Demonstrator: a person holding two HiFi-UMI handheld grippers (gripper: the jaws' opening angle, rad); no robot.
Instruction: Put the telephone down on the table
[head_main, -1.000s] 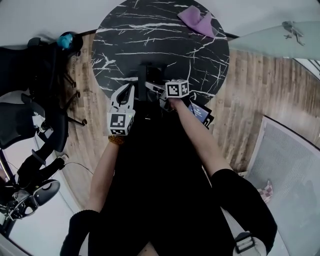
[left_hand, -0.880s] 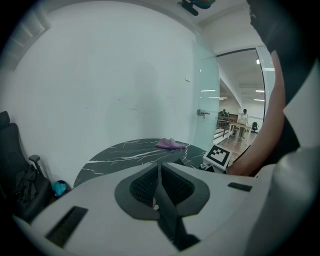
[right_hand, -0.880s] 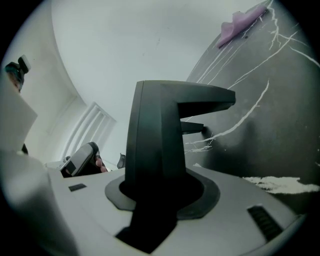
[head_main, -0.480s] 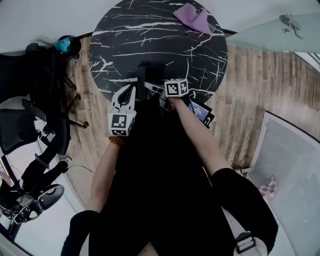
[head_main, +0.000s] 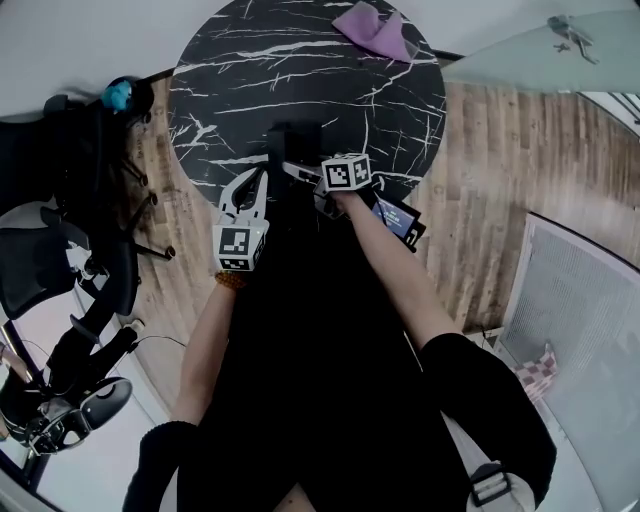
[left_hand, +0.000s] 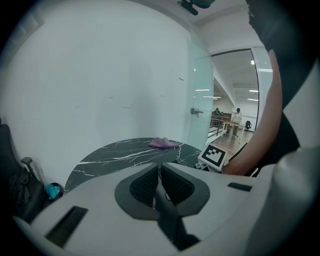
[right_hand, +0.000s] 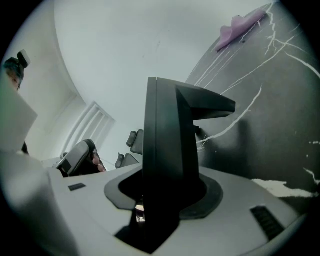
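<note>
1. Head view: the right gripper (head_main: 310, 175) reaches over the near rim of the round black marbled bench (head_main: 300, 60). The black telephone (head_main: 296, 142) sticks out from the gripper's tips, above the near part of the bench. The left gripper (head_main: 258, 182) hangs just beside it on the left, apart from the telephone. A purple cloth (head_main: 372, 28) lies at the far rim.
2. Left gripper view: its jaws are pressed together with nothing between them. The bench and the cloth lie beyond.
3. Right gripper view: the telephone stands between the jaws and fills the gap, pinched on both sides. The jaws have just been opening slightly, with the telephone between them. Whether the telephone touches the bench cannot be told.
</note>
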